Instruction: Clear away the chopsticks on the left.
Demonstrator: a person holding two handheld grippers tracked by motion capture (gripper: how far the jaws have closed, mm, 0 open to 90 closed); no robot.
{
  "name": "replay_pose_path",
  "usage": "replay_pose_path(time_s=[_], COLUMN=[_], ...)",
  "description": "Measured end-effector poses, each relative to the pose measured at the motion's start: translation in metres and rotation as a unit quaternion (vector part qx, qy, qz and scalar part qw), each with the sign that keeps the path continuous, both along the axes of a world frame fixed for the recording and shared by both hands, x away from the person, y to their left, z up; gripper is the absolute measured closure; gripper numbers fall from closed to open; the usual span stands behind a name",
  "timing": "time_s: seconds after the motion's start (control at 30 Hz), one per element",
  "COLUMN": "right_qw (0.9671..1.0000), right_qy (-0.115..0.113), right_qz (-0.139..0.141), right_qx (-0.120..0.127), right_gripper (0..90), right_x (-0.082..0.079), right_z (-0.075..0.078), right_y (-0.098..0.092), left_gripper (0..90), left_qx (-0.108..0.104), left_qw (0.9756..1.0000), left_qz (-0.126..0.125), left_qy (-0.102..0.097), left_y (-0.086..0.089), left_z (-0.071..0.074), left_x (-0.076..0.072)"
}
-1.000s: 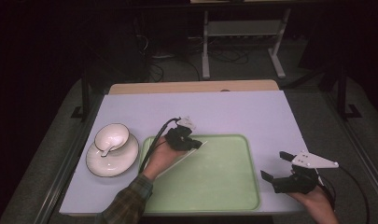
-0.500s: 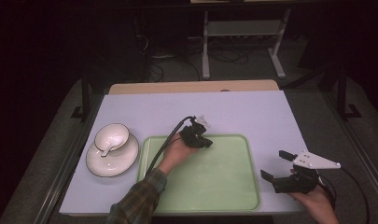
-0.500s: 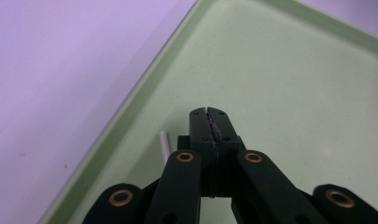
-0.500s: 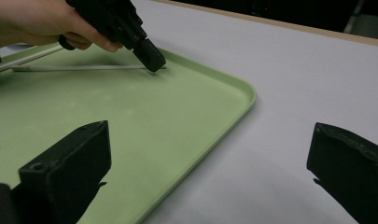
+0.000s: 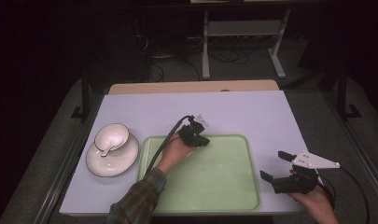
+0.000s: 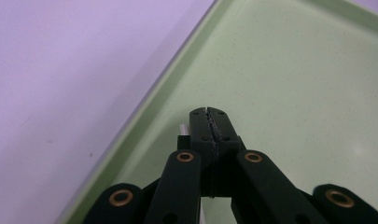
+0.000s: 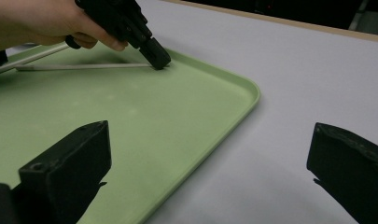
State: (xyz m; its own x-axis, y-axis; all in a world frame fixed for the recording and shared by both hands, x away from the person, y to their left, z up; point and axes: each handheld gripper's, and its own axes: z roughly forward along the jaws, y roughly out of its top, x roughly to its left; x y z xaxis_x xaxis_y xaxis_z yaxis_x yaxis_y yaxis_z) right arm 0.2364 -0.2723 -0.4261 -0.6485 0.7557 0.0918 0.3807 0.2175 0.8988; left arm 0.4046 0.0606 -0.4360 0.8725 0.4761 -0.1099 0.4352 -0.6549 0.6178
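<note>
My left gripper (image 5: 204, 141) (image 6: 210, 126) (image 7: 158, 59) points down at the far edge of a pale green tray (image 5: 214, 177) (image 6: 294, 70) (image 7: 130, 116). Its jaws are shut, with the tip low over the tray floor. A thin white stick (image 7: 84, 66) (image 6: 182, 127) lies almost flat on the tray, with one end pinched at that tip. The stick runs back under the hand. My right gripper (image 5: 274, 165) (image 7: 210, 140) stands open with nothing between its jaws. It hovers over the lilac table cover (image 5: 252, 116) by the tray's right near corner.
A white cup (image 5: 111, 136) sits on a white saucer (image 5: 113, 161) left of the tray. The lilac cover (image 7: 294, 70) spreads beyond the tray to a wooden table edge (image 5: 191, 87). Dark floor and a metal stand (image 5: 242, 28) lie behind.
My left hand has moved right along the tray's far edge, carrying the stick with it. The right gripper has stayed where it was.
</note>
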Motion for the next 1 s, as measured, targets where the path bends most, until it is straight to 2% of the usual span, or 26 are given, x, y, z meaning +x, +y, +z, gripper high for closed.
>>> replay_pose_path(time_s=[0.13,0.23,0.33,0.37,0.73,1.0], right_qw=[1.0000,1.0000,1.0000,0.9999,0.9999,0.9999], right_qy=[0.003,0.005,0.006,0.006,0.007,0.008], right_qz=[0.000,0.006,0.007,0.007,0.007,0.006], right_qx=[-0.003,-0.005,-0.004,-0.005,-0.010,-0.011], right_gripper=[0.0,6.3,6.4,6.4,6.8,7.0], right_x=[0.000,0.000,0.000,0.000,0.000,0.000], right_z=[0.000,0.000,0.000,0.000,-0.001,-0.001], right_y=[0.000,0.000,0.000,0.000,0.000,-0.001], left_gripper=[89.9,89.9,89.9,89.9,89.9,89.9], left_qx=[0.001,0.004,0.005,0.003,0.006,0.007], left_qw=[1.0000,0.9999,0.9999,0.9998,0.9993,0.9980], left_qz=[0.006,0.010,0.015,0.020,0.036,0.063], left_qy=[0.001,0.000,0.001,0.004,0.006,0.004], left_y=[0.005,0.009,0.014,0.020,0.043,0.070], left_z=[0.000,0.001,0.001,0.001,0.002,0.002], left_x=[0.000,0.001,0.001,0.002,-0.001,-0.003])
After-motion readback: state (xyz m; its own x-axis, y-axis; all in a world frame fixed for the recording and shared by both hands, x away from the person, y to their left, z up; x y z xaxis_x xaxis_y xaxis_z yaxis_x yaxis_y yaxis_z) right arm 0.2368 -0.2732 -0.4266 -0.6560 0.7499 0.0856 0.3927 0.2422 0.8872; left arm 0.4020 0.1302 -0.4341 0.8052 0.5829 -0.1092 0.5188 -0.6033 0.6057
